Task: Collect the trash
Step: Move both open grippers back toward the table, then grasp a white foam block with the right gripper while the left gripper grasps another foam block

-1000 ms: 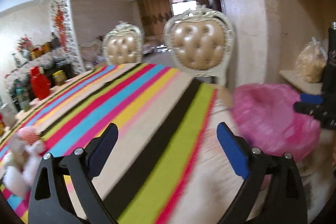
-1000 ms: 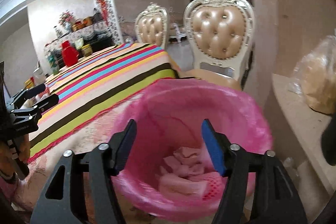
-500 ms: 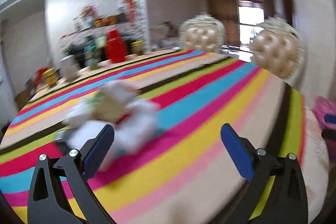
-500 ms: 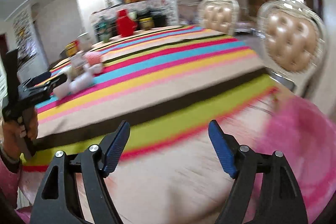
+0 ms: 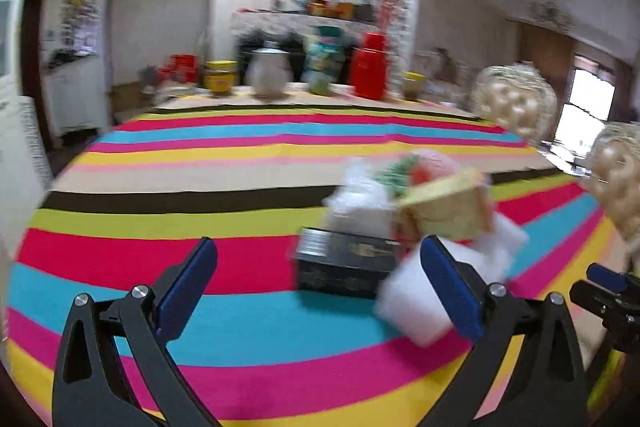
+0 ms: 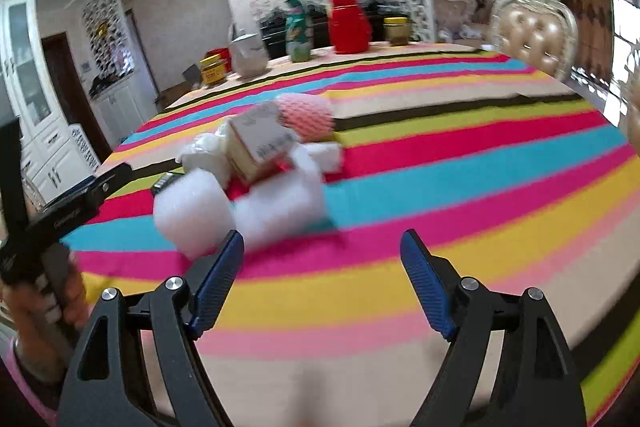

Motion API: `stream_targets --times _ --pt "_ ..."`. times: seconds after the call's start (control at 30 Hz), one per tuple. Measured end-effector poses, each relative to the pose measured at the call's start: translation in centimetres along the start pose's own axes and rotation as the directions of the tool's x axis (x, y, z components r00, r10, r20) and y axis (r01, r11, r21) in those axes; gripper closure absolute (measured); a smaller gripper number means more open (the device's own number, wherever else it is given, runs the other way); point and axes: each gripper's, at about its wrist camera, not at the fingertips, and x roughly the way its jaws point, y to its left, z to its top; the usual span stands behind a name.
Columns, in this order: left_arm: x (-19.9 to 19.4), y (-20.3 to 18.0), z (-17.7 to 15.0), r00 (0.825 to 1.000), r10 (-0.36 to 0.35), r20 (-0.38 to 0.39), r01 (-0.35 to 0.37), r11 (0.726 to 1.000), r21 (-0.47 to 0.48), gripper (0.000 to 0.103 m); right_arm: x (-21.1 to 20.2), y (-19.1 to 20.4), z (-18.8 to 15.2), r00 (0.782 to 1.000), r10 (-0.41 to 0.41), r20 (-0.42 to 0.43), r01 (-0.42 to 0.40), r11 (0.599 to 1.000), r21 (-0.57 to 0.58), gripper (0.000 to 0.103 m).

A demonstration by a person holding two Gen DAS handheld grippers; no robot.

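Note:
A pile of trash lies on the striped tablecloth: white foam pieces, a small cardboard box, a pink foam net and a black box. In the left wrist view the pile sits ahead and to the right, with a white foam piece next to the right finger. My left gripper is open and empty. My right gripper is open and empty, with the pile just beyond its left finger. The left gripper also shows at the left of the right wrist view.
A red jug, a white kettle, a green bottle and yellow jars stand along the table's far edge. Padded chairs stand at the right. A white cabinet is at the left.
Both grippers have swung left, away from the pink-lined bin and toward the trash pile on the table. The pile is now close in front of both. The bin is out of view.

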Motion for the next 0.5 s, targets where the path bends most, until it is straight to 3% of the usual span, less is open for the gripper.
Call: stream_targets --times 0.13,0.2,0.3,0.43,0.5 --pt "0.2 1.6 0.2 0.999 0.045 -0.016 -0.046 0.997 -0.058 0.005 4.2 1.7 1.6 0.998 0.013 -0.054 -0.014 1.0 -0.005 0.026" --pt "-0.1 1.8 0.3 0.999 0.037 -0.002 -0.037 0.997 -0.071 0.005 5.7 2.2 2.1 0.997 -0.025 -0.067 0.026 1.0 0.01 0.026" --pt "-0.7 1.2 0.6 0.998 0.058 0.039 -0.056 0.998 -0.041 0.005 7.8 1.9 2.7 0.992 -0.06 -0.111 0.068 0.995 0.072 0.026" --pt "-1.5 0.6 0.5 0.99 0.108 0.091 -0.107 0.994 -0.021 0.005 10.5 1.7 3.1 0.988 -0.005 -0.155 0.035 0.982 0.186 0.026" --pt "-2.0 0.6 0.5 0.986 0.122 0.112 -0.12 0.992 -0.022 0.005 11.4 2.6 3.3 0.986 -0.041 -0.164 0.07 0.981 0.179 0.02"
